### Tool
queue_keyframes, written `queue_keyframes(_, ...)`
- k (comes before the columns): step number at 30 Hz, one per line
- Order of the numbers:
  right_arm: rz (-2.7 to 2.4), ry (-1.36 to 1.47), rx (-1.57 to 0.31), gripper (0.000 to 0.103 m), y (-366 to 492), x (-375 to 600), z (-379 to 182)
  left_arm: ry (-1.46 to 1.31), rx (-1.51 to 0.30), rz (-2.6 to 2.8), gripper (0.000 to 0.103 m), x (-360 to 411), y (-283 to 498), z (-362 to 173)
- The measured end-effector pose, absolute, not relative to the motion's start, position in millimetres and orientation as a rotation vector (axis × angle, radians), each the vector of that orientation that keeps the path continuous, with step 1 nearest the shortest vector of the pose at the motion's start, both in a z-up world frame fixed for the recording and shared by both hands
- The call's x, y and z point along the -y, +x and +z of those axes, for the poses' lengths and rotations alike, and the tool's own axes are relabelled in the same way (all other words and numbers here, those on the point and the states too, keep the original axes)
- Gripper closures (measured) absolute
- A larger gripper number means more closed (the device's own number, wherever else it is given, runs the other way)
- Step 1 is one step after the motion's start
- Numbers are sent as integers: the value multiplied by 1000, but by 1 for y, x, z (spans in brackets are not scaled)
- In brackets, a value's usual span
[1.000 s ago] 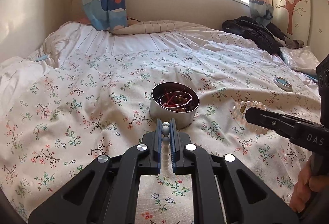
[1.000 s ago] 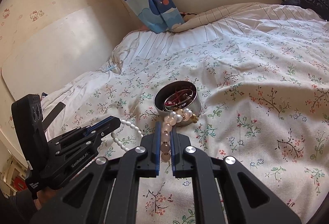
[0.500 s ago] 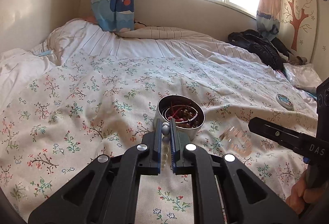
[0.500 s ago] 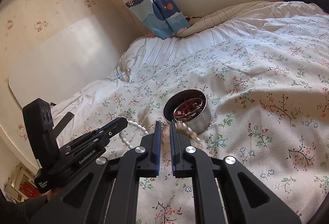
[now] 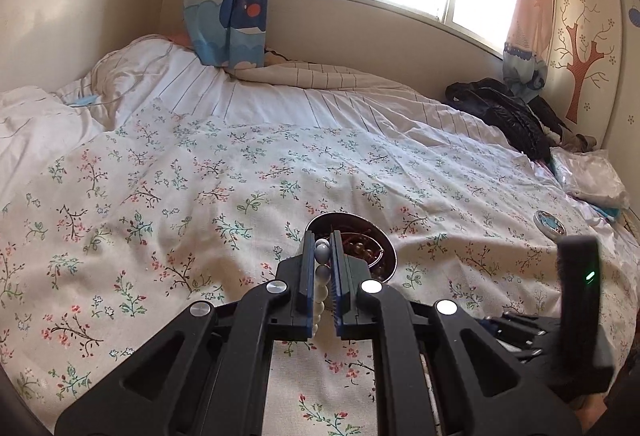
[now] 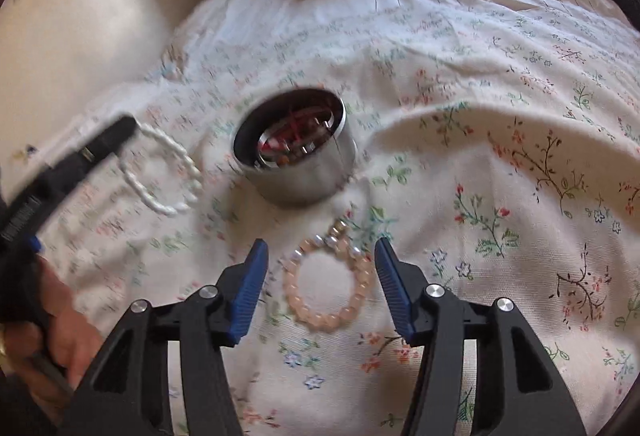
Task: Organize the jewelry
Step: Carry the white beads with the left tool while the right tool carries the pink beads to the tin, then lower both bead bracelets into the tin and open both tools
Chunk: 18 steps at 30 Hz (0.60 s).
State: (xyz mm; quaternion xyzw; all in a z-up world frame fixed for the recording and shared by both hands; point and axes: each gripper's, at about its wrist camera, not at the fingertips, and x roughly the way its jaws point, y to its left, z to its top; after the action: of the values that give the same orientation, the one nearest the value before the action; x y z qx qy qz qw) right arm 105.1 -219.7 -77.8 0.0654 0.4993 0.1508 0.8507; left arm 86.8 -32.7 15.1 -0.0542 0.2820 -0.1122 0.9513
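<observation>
A round metal tin (image 6: 298,152) holding red and brown jewelry stands on the floral bedspread; it also shows as the tin (image 5: 372,244) just beyond my left fingertips. My left gripper (image 5: 322,248) is shut on a white bead bracelet (image 5: 320,292), whose loop (image 6: 160,172) hangs left of the tin. My right gripper (image 6: 320,250) has its jaws opening, pointing down at the bed. A pink bead bracelet (image 6: 328,284) lies flat on the bedspread between the blue pads, touching neither. The left gripper's tip (image 6: 116,130) appears at the left, held by a hand (image 6: 52,316).
The floral bedspread (image 5: 180,196) covers the bed. A small round lid (image 5: 550,222) lies at the right. Dark clothes (image 5: 504,116) and a plastic bag (image 5: 588,176) are piled at the far right. Curtains and a window stand behind the bed.
My right gripper dropped toward the bed, tipped downward and opened, letting the pink bracelet fall onto the bedspread in front of the tin. My left gripper kept its hold on the white bracelet.
</observation>
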Motion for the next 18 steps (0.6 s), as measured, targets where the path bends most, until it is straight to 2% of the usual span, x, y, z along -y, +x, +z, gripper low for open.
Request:
queue_keyframes(1, 304, 101, -1071, 59, 106, 215, -83, -110, -573, -227, 96, 33, 87, 15)
queue_keyframes(2, 310, 84, -1065, 64, 104, 212, -82, -110, -573, -227, 96, 33, 86, 15)
queue_keyframes(3, 335, 97, -1065, 85, 102, 212, -81, -110, -573, -226, 96, 33, 86, 15)
queue_keyframes(6, 364, 180, -1046, 94, 97, 223, -78, -110, -572, -227, 96, 33, 86, 15)
queue_keyframes(13, 431, 439, -870, 94, 86, 262, -49, -119, -563, -234, 96, 31, 86, 16)
queue_keyframes(18, 470, 492, -736, 94, 89, 263, -22, -135, -556, -253, 96, 34, 90, 18)
